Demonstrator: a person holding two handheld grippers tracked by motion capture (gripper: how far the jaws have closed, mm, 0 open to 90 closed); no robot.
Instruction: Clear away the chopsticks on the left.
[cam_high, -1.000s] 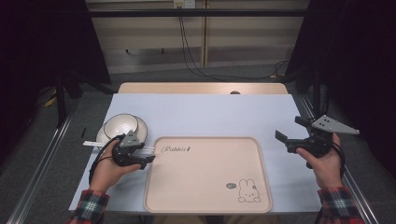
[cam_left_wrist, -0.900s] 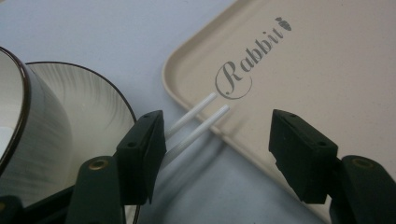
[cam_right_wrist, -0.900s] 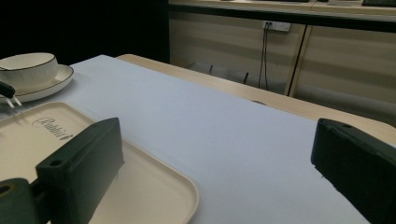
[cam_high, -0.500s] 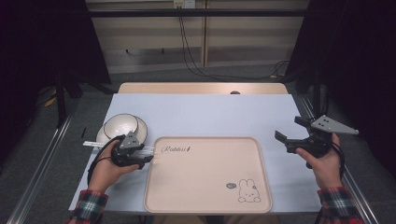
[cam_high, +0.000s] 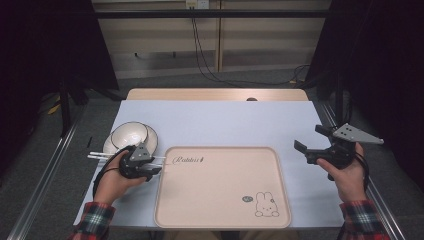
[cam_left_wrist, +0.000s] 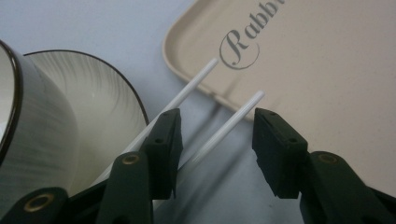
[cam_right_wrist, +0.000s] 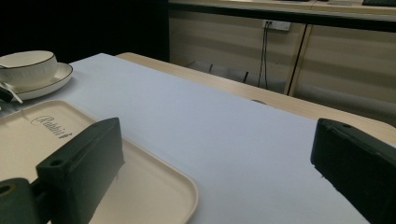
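Left tongs (cam_left_wrist: 215, 140) have just been closing around the white chopsticks (cam_left_wrist: 224, 126) lying by the bowl (cam_high: 129, 135), left of the tray (cam_high: 222, 187), pads not yet pressing, so probably squeeze then lift; right tongs (cam_high: 311, 145) hang wide apart.

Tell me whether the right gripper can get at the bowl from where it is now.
Probably not without a long move. The right gripper hovers open at the far right edge of the table, while the bowl sits on its saucer at the left, beyond the tray. Nothing blocks the path, but the left gripper is far closer.
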